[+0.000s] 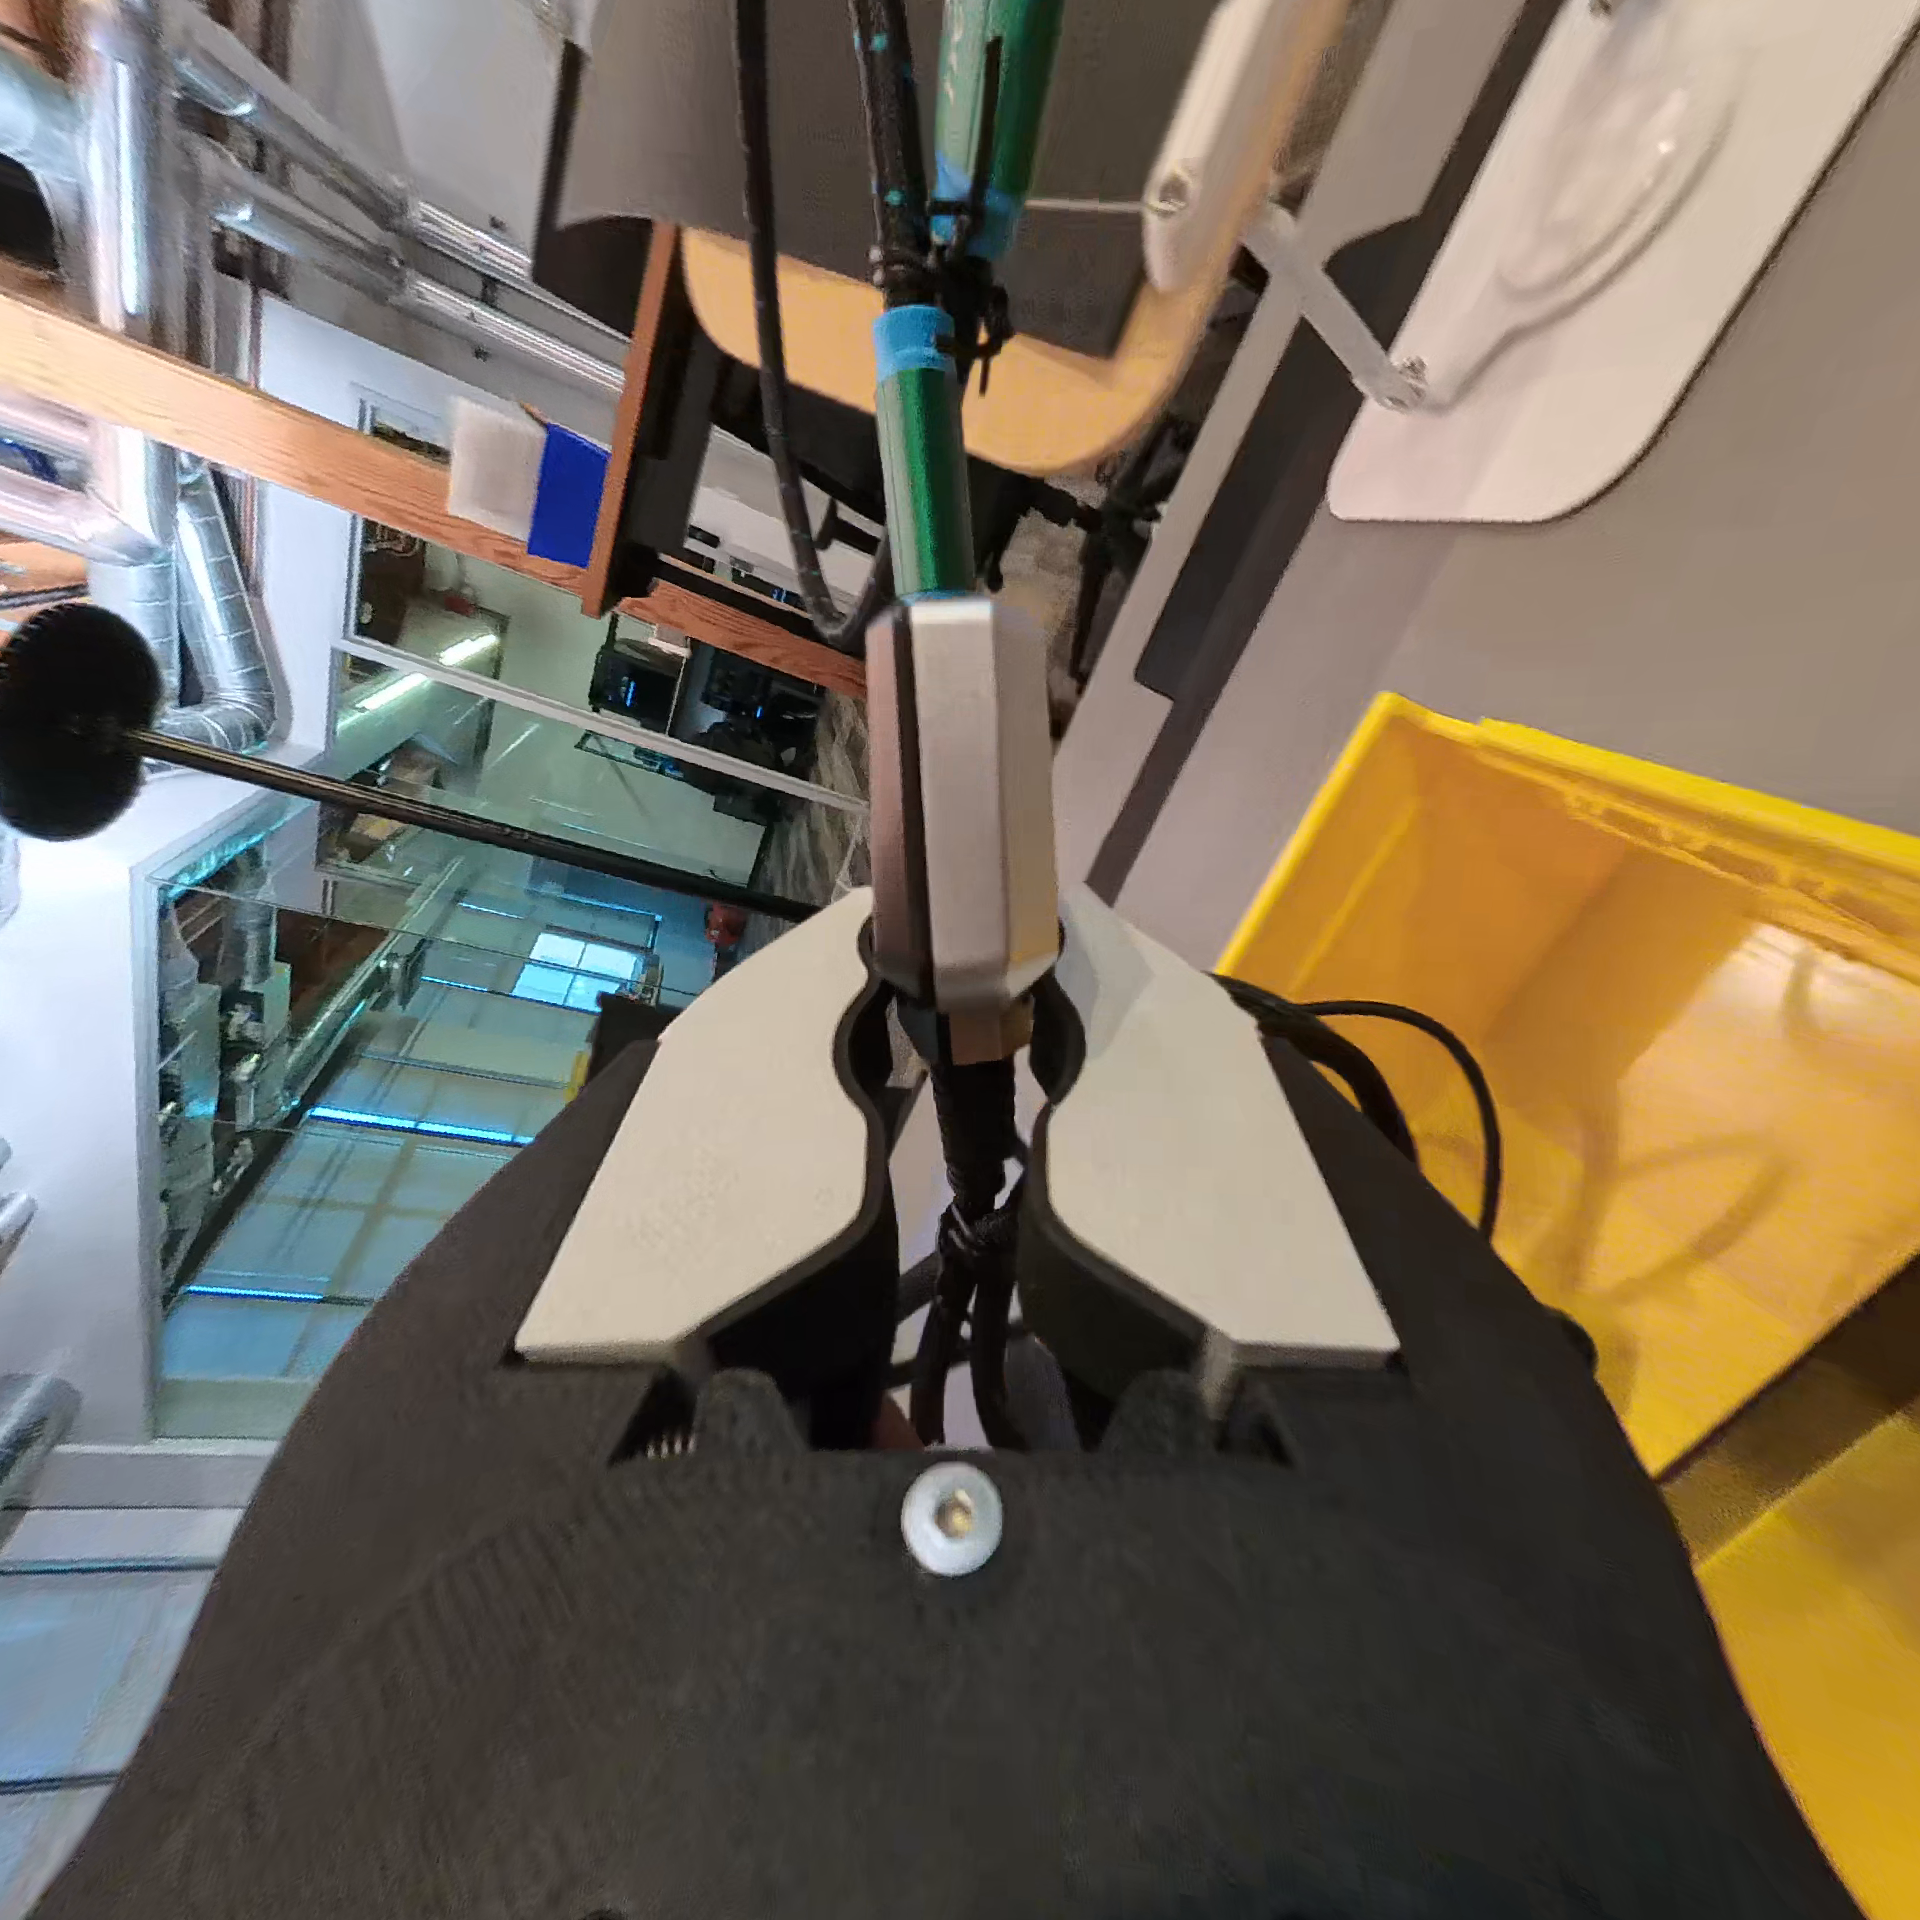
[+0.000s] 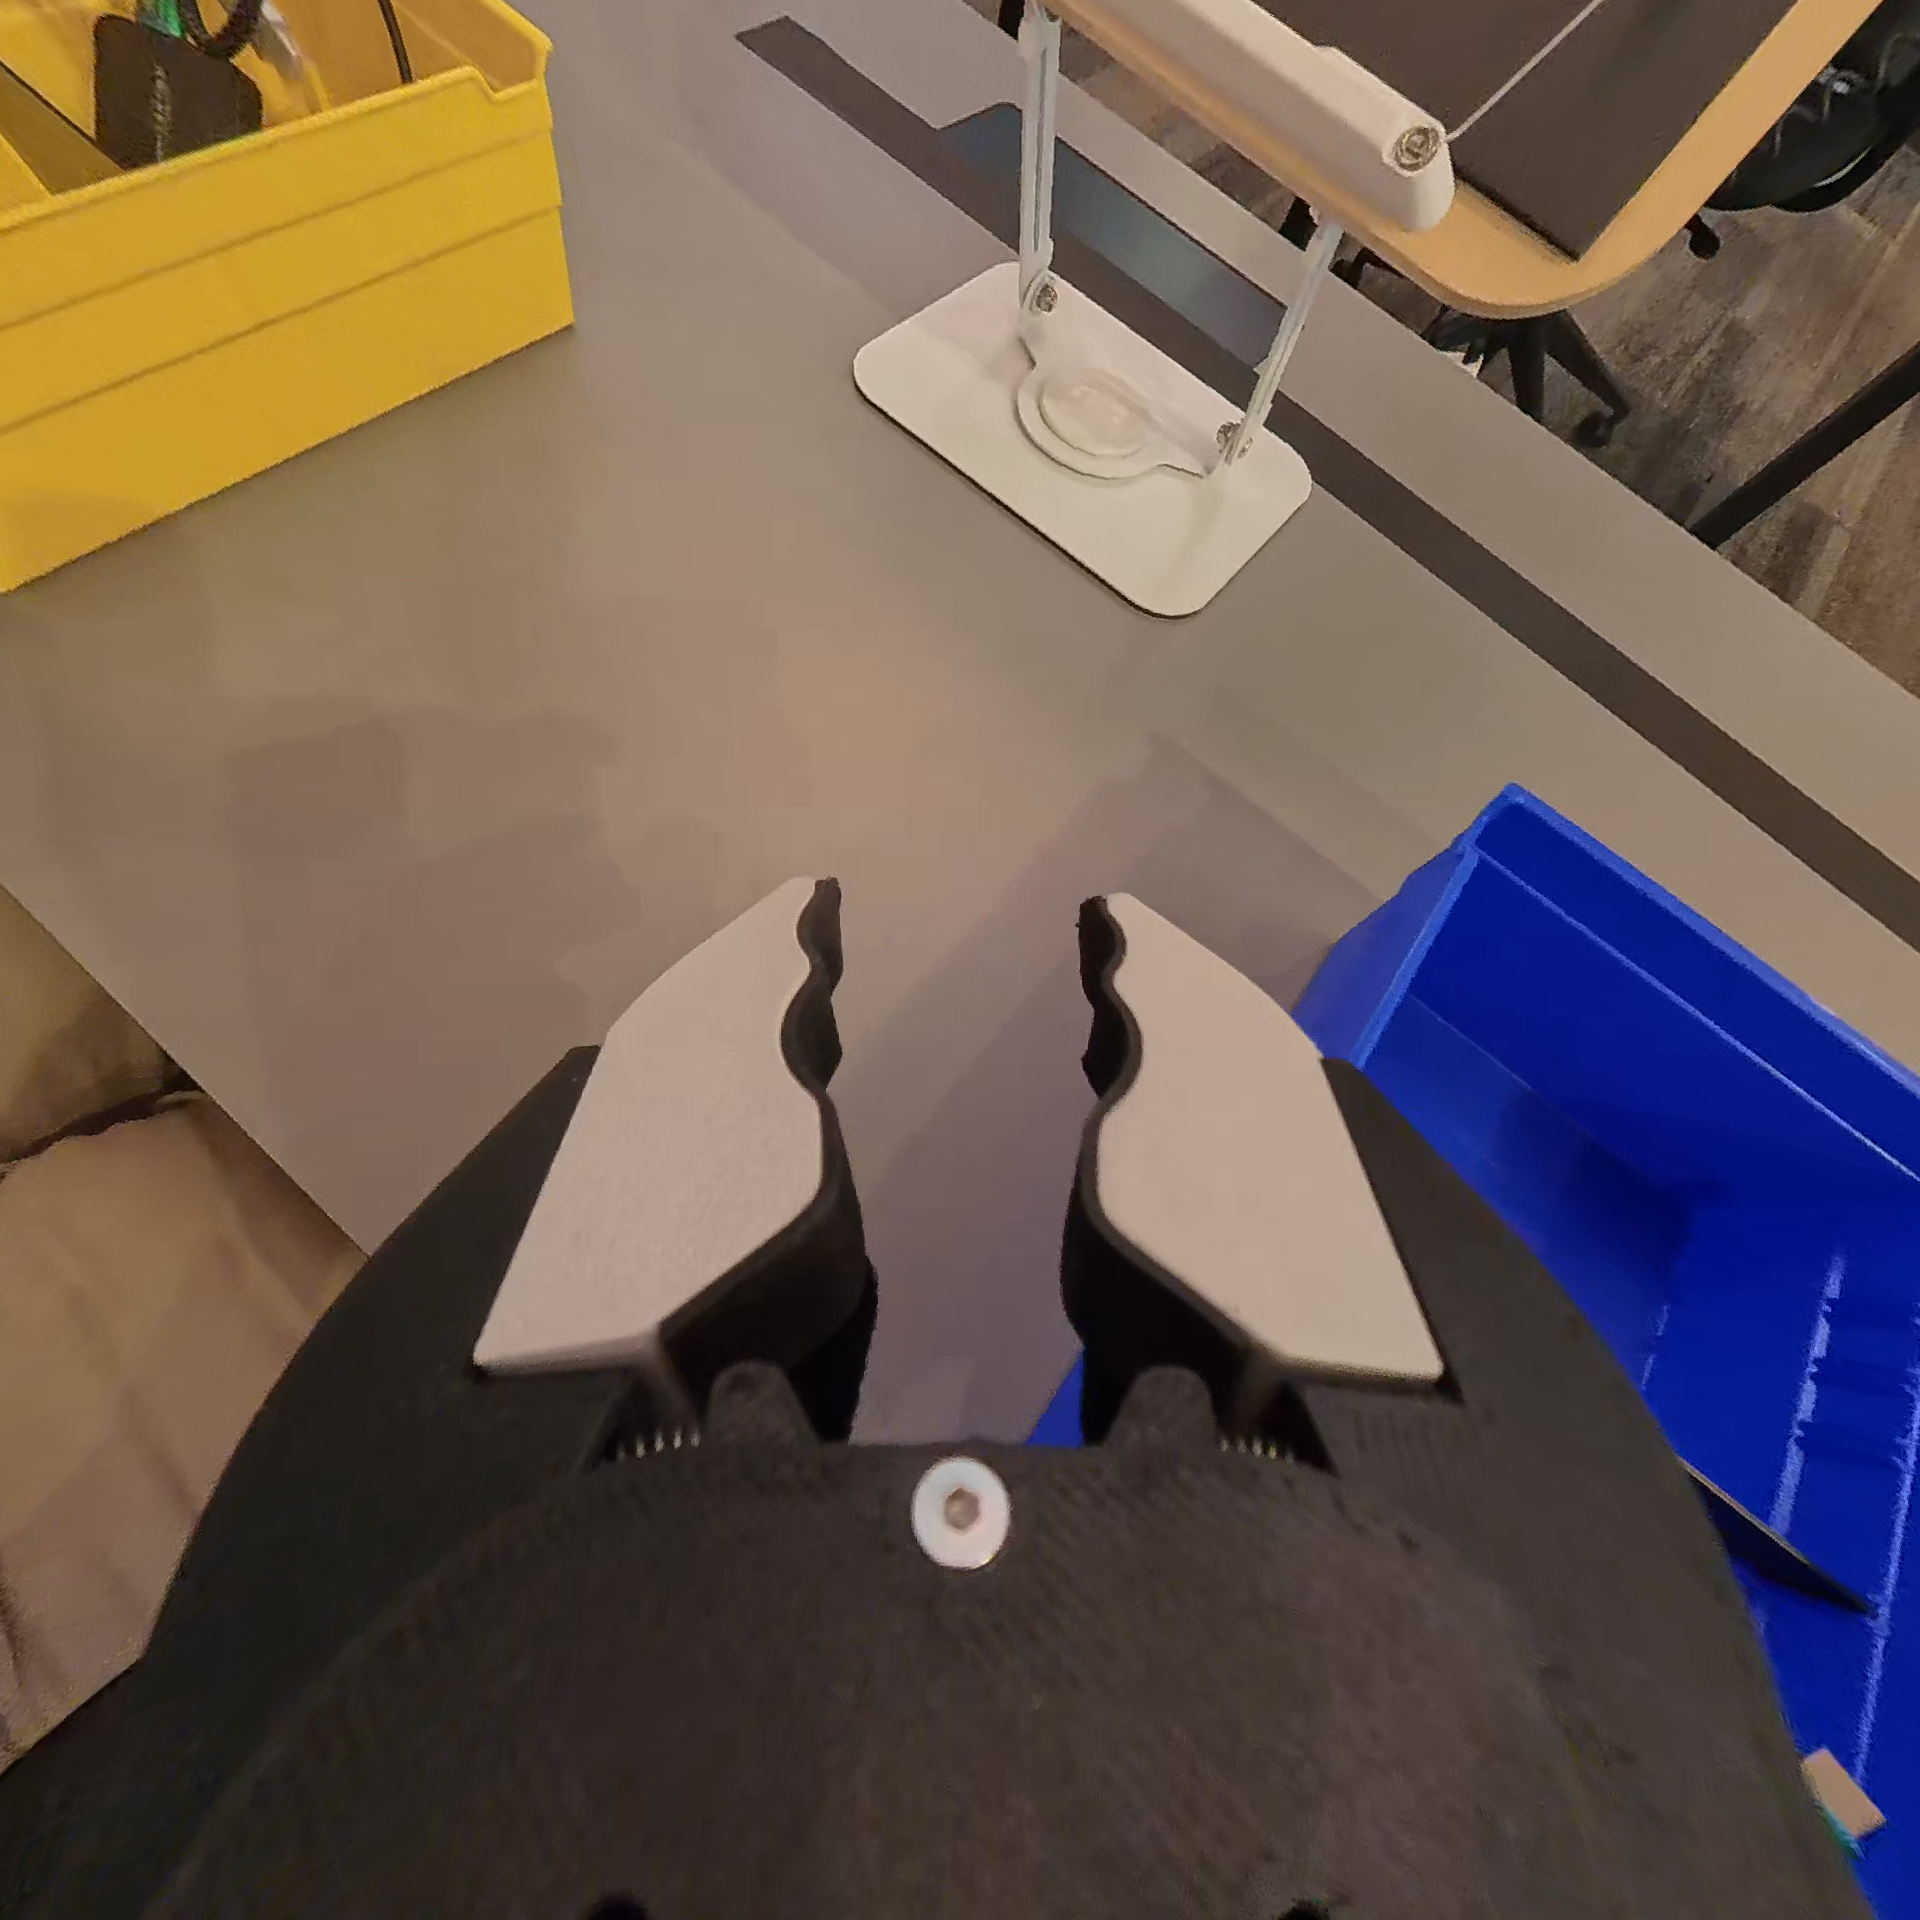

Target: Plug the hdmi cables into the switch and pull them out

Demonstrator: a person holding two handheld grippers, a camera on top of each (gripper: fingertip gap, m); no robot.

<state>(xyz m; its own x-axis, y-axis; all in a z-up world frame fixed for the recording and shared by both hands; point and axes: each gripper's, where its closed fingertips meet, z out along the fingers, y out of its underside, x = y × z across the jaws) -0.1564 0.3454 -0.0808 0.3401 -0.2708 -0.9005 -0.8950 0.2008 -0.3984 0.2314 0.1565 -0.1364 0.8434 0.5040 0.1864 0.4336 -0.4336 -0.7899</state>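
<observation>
Clearly, in the left wrist view the left gripper (image 1: 961,966) is rolled on its side, so the room runs sideways behind it; its jaws are pinching the near end of a small silver switch (image 1: 951,821), which stands out past the fingertips; a green cable (image 1: 920,488) with a blue band leaves the switch's far end, and black braided cables (image 1: 971,1174) run back from its near end between the fingers; a yellow bin (image 1: 1558,1039) lies to the right, with thin black wires at its rim, and a white stand (image 1: 1621,260) sits on the grey table (image 1: 1299,644). In the right wrist view the right gripper (image 2: 956,914) hangs over the bare grey table (image 2: 623,644) with its jaws spread and nothing between them; a blue bin (image 2: 1558,1091) lies just to its right; a yellow bin (image 2: 281,312) sits well apart at the far left, holding a black box and cables; the white stand (image 2: 1081,436) is at the table's far edge.
</observation>
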